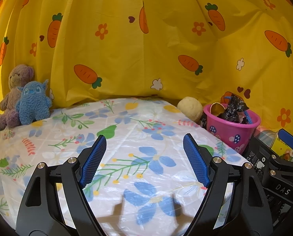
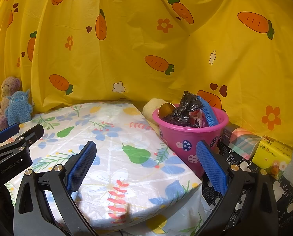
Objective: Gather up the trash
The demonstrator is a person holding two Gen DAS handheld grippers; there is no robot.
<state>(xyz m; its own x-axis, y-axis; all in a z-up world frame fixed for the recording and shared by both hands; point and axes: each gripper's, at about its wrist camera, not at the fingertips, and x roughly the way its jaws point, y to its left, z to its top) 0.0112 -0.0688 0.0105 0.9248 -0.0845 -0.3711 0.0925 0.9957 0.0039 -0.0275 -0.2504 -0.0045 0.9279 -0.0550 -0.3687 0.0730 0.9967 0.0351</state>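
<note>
Where writing can be read, "GenRobot.AI" is printed in white on the black body of the left gripper [image 2: 8, 147] as seen from the right wrist view, and "DAS" is seen on the body of the right gripper [image 1: 280, 169] in the left wrist view; small white lettering on the black patterned sheet [image 2: 244, 179] beside the table is too broken to be made out, and the print on the yellow tissue pack [image 2: 272, 153] cannot be read. Both pairs of tongs are held wide open above the table with nothing between the blue pads [image 1: 93, 161], and the same is shown for the right gripper's own pads [image 2: 211, 167]. The trash is found inside the pink bucket [image 2: 185, 137], which stands upright just off the far right corner of the flowered tablecloth [image 2: 107, 137]: a crumpled black bag [image 2: 185, 110], a gold spoon [image 2: 165, 109] with its bowl upward, and a blue netted strip [image 2: 209, 110] leaning with its long axis tilted up and to the left. A pale round ball [image 2: 150, 108] is touching the bucket's far side. Two plush toys, a blue one [image 1: 34, 104] and a bear [image 1: 14, 90], are seated at the far left against the carrot-print curtain [image 1: 146, 49]. A striped box [image 2: 242, 141] lies beside the tissue pack.
</note>
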